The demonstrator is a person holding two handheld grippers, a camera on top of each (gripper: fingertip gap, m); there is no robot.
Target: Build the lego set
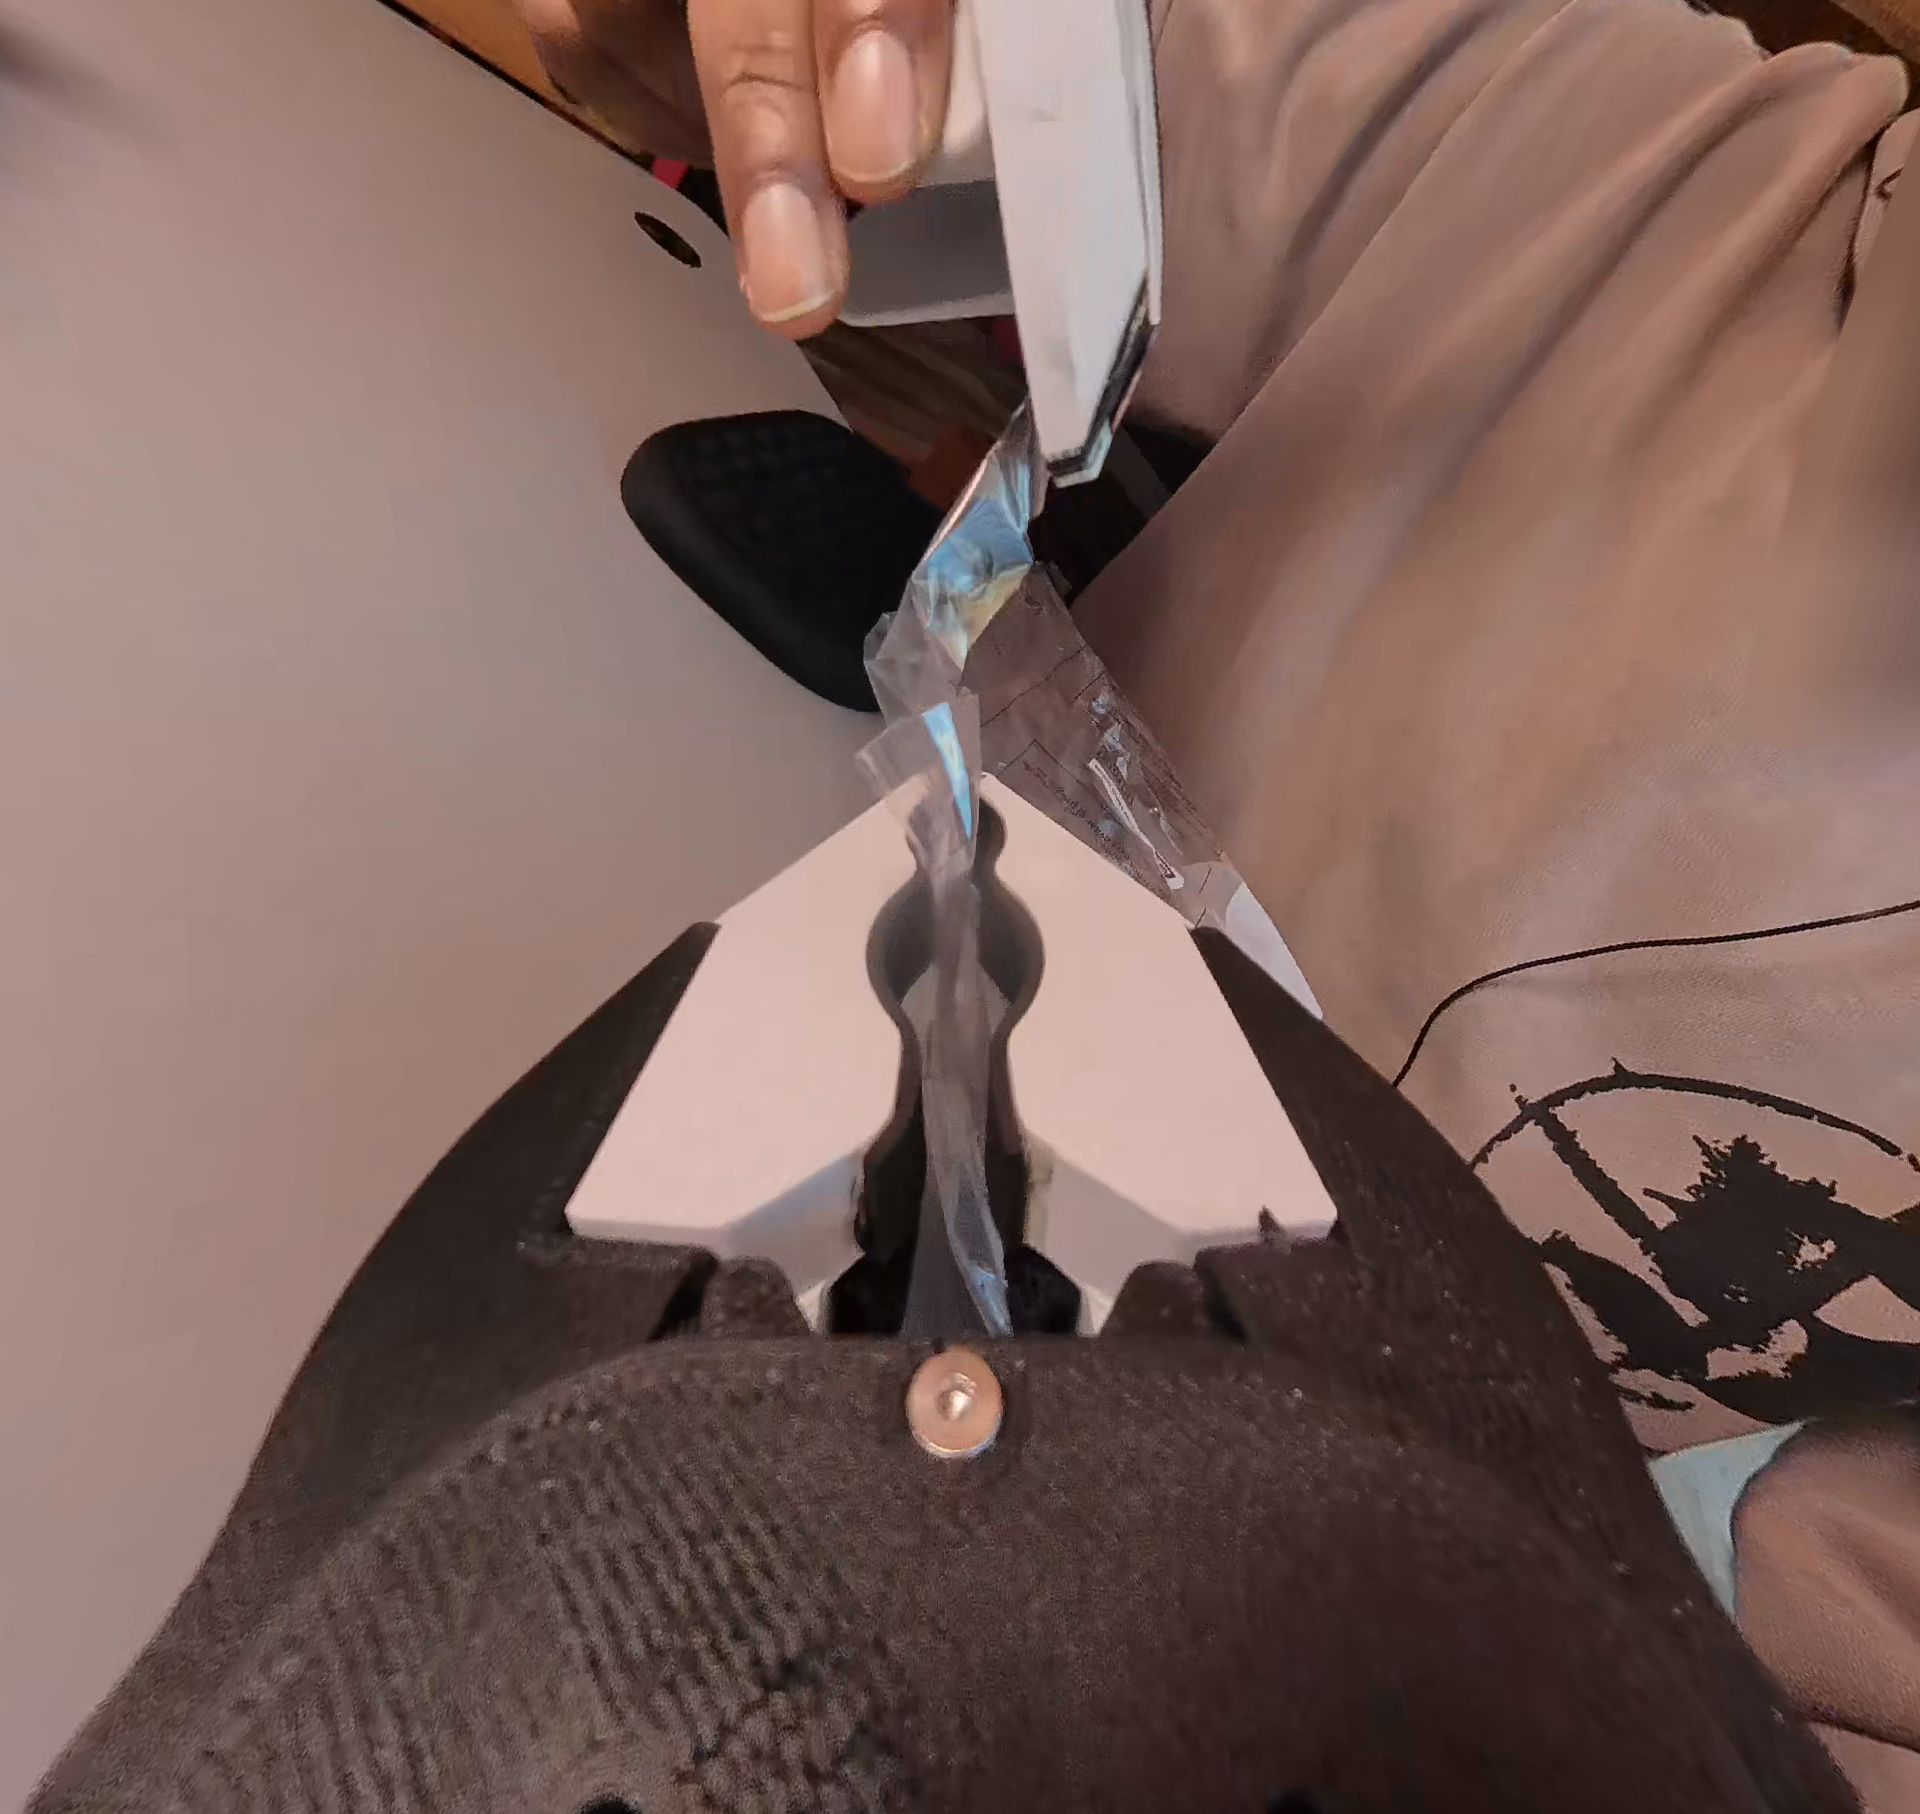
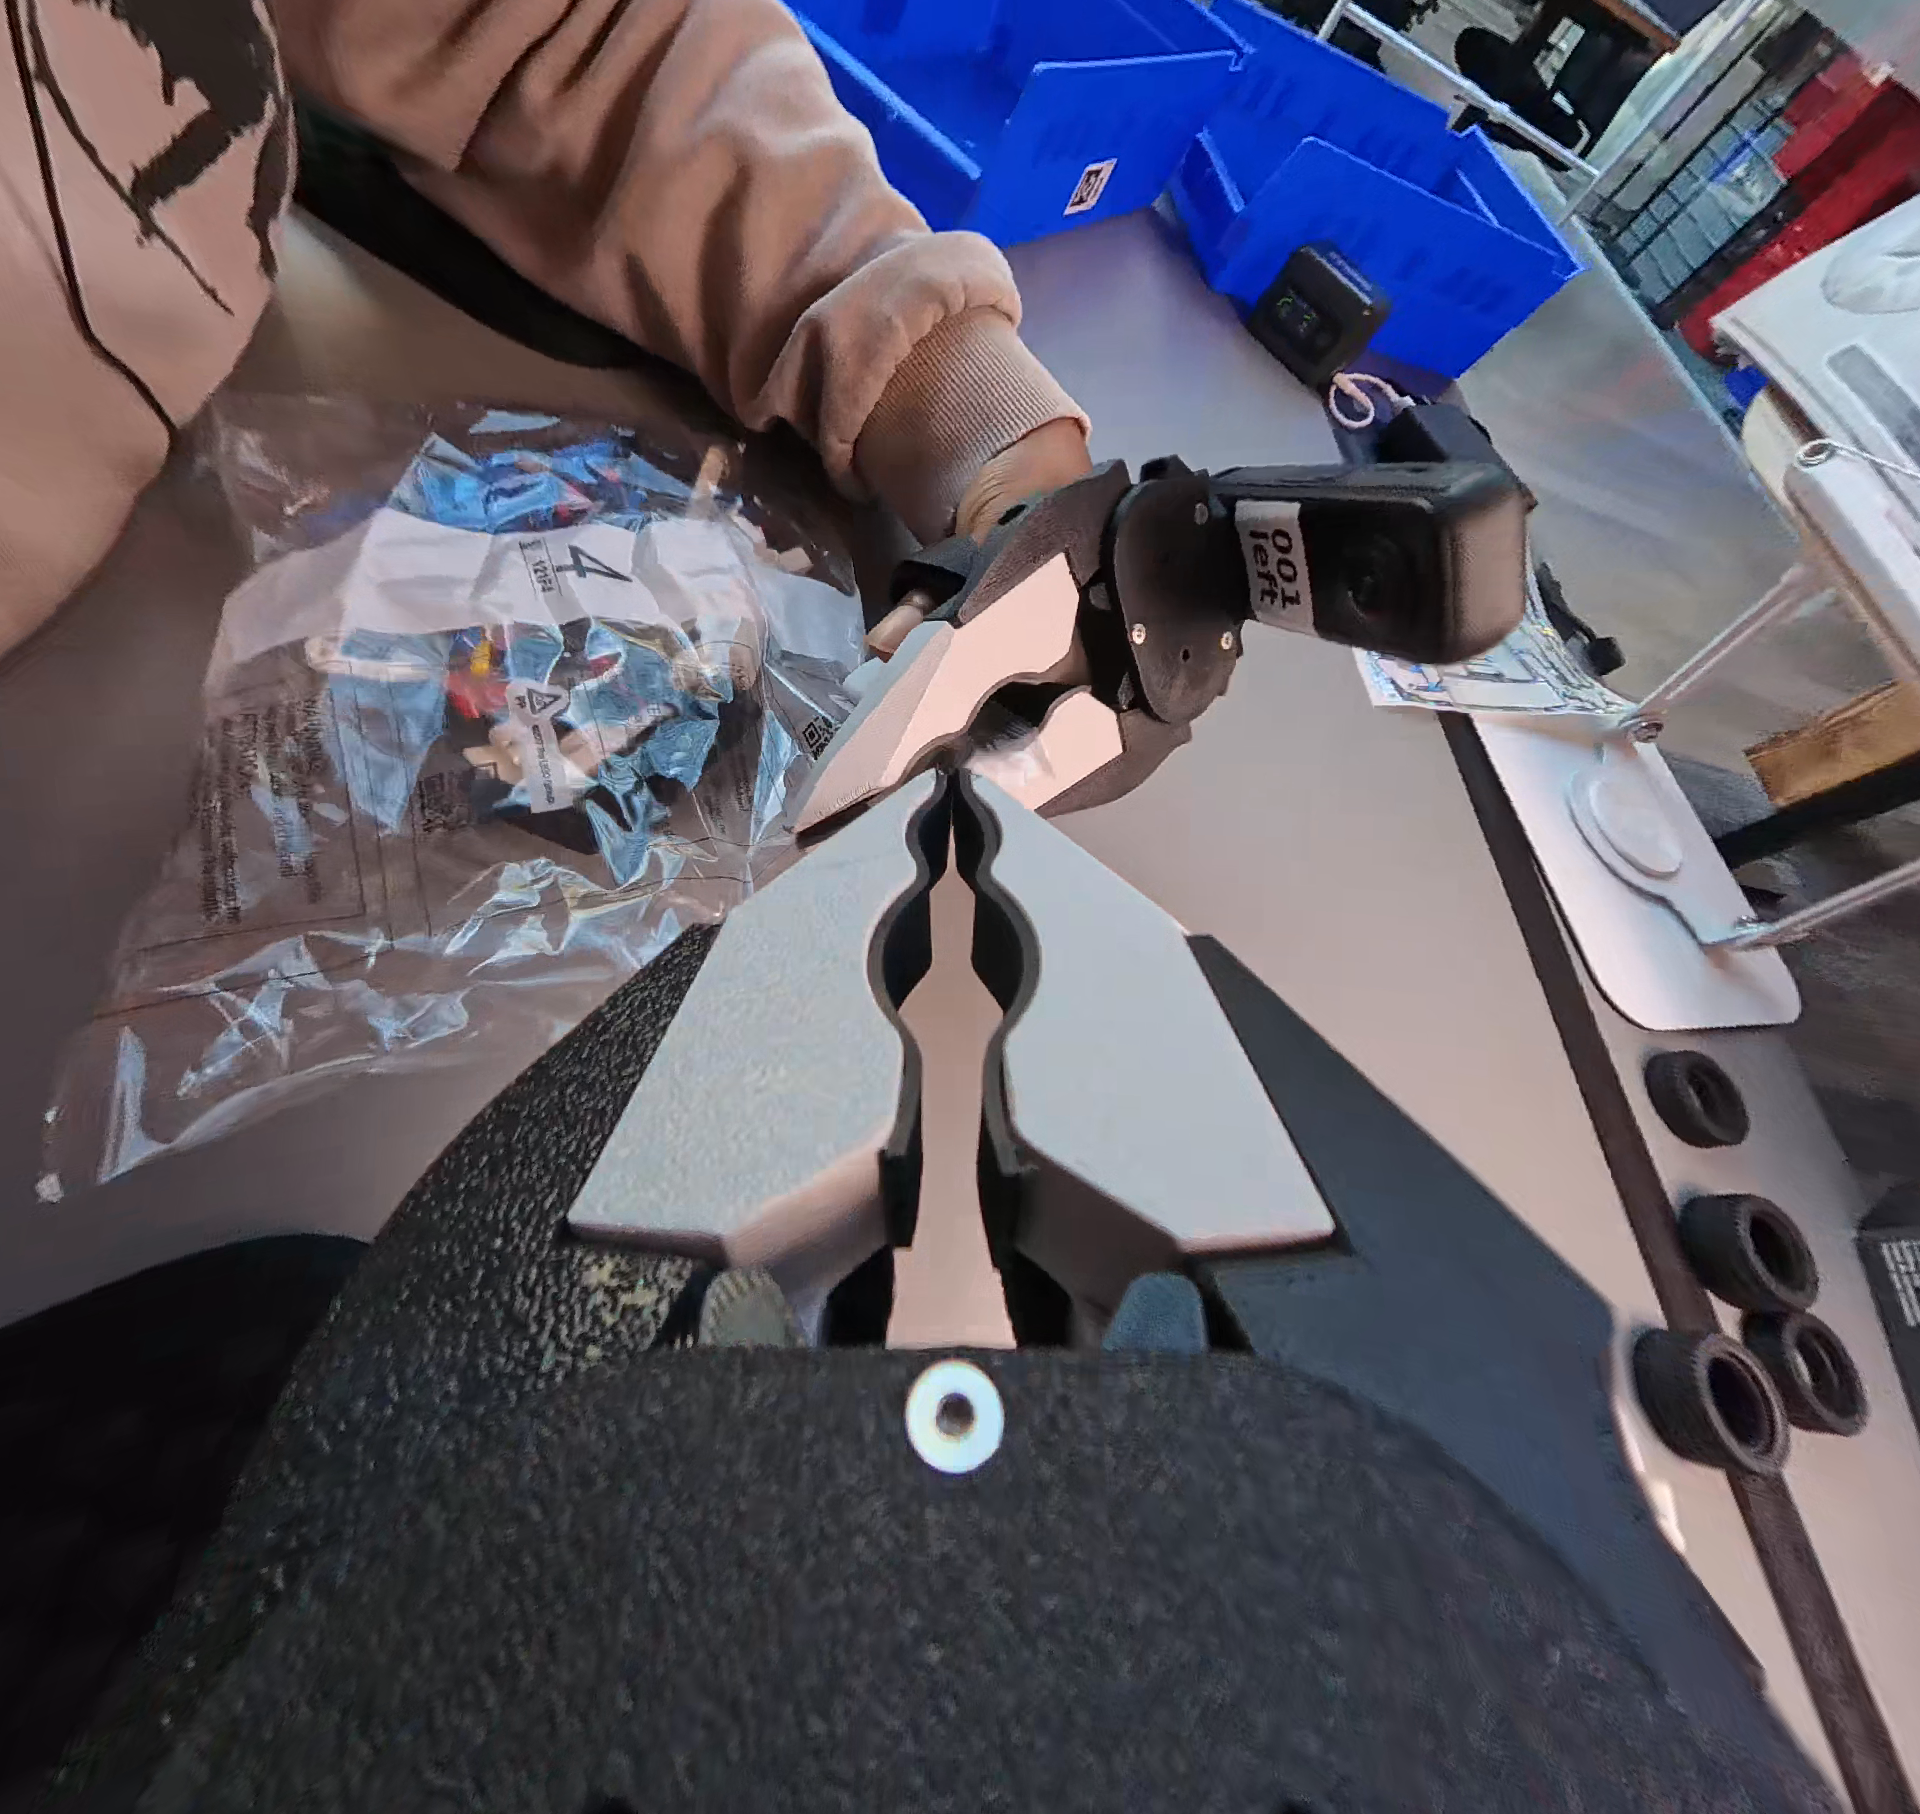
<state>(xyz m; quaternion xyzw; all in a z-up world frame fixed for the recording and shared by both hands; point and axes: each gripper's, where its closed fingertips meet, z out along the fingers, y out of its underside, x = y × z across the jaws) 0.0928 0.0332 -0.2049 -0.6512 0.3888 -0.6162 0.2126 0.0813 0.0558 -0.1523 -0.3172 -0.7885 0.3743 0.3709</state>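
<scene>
Bag-opening is under way: left claw (image 1: pixel 951 891) and right claw (image 2: pixel 951 808), tips nearly meeting, both pinch shut on the plastic bag (image 2: pixel 468 725) of bricks. Next, pull apart to tear.

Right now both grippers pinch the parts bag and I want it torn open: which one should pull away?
Probably the right gripper: it pinches only the plastic bag's edge, while the left gripper holds the film deep, a better anchor.
</scene>
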